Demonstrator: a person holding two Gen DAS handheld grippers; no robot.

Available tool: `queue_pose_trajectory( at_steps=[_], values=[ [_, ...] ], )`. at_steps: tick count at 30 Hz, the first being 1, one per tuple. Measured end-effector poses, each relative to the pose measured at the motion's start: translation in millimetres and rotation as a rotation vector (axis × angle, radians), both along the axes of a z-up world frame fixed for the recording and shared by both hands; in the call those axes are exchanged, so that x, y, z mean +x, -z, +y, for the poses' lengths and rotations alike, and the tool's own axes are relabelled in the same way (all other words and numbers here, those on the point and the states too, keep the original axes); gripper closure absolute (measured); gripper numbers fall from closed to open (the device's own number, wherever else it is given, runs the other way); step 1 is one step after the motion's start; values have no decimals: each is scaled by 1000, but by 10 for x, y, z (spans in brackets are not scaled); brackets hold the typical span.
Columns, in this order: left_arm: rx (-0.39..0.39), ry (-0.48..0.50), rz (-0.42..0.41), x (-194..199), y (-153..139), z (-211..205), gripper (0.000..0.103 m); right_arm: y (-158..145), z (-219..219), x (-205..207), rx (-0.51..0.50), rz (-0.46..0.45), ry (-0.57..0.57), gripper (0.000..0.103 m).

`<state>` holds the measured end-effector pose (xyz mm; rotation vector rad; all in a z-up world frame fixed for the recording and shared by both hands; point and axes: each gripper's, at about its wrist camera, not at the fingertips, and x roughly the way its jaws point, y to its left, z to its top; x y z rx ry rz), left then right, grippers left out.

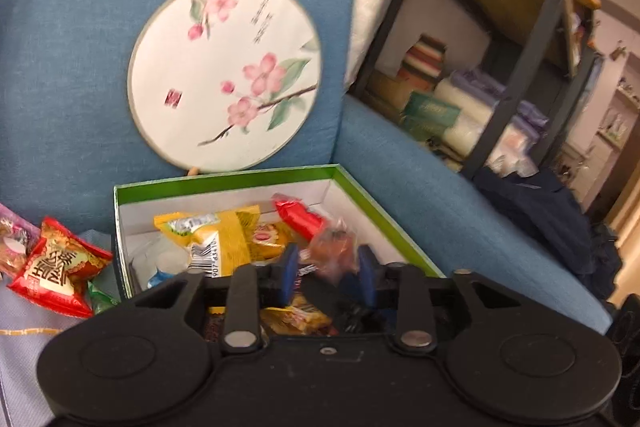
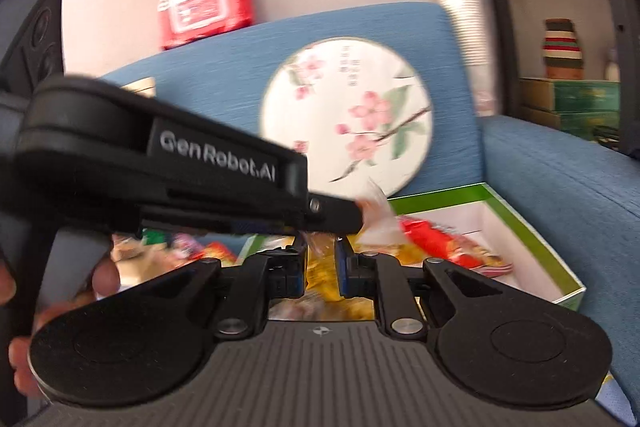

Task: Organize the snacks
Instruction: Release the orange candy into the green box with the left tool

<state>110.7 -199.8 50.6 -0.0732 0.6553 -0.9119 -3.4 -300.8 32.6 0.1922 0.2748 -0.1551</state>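
Soft, even indoor light filling both views, no hard shadows. Fisheye bending shelf posts (image 1: 532,39) at edges. Motion blur smearing round fan (image 2: 347,115) and clear wrapper (image 2: 376,211) in right view; left view staying sharper, slight softness only.

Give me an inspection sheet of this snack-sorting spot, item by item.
Surface: blue sofa, seat and back cushion.
Job's things: green box open on the seat, with a yellow packet and a red packet inside; a loose red packet lies outside it, toward the picture's left.
Clutter: round painted fan leaning on the sofa back; red wipes pack on top of it.
Grippers: left gripper open over the box, a clear-wrapped snack between its pads; right gripper shut, whether it pinches anything cannot be told.
Cables: nothing seen.
Surroundings: black shelf rack with boxes beside the sofa.
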Motion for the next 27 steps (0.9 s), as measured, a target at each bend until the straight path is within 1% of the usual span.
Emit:
queue_pose_trajectory(
  at_steps=[1, 2, 3, 4, 5, 7, 8, 9, 10, 13, 15, 18, 20, 22, 24, 27],
  values=[
    [13, -30, 8, 28, 44, 0, 0, 26, -35, 23, 10, 12, 24, 67],
    [16, -75, 13, 40, 75, 34, 0, 65, -67, 59, 22, 36, 50, 50],
    [4, -111, 18, 39, 100, 100, 0, 102, -89, 85, 37, 68, 65, 41],
    [-13, -125, 30, 37, 111, 181, 0, 113, -105, 93, 52, 90, 77, 22],
    [-19, -135, 44, 35, 114, 262, 0, 109, -114, 81, 68, 95, 83, 14],
    [-27, -167, 50, -8, 100, 443, 0, 71, -109, 36, 90, 75, 75, 11],
    [-22, -186, 44, -40, 88, 532, 0, 51, -92, 5, 90, 58, 63, 7],
    [-8, -213, 34, -79, 70, 615, 0, 38, -64, -20, 80, 45, 56, 6],
    [5, -238, 21, -123, 50, 696, 0, 27, -25, -44, 60, 34, 52, 4],
    [52, -318, 2, -275, -30, 921, 0, 30, 44, -44, -19, 27, 59, 4],
    [72, -363, -12, -402, -118, 1039, 0, 28, 66, -65, -46, 20, 68, 4],
    [103, -428, -46, -633, -302, 1205, 0, 1, 55, -111, -33, -1, 84, 4],
    [117, -446, -89, -812, -471, 1293, 0, -13, 25, -150, -4, -14, 84, 4],
    [94, -447, -123, -987, -663, 1409, 0, -19, 3, -188, 27, -31, 88, 4],
    [63, -466, -125, -1117, -852, 1551, 0, -20, 0, -200, 45, -34, 80, 4],
    [-14, -523, -150, -1269, -1067, 1808, 0, 6, 72, -173, 77, 4, 40, 4]
  ],
)
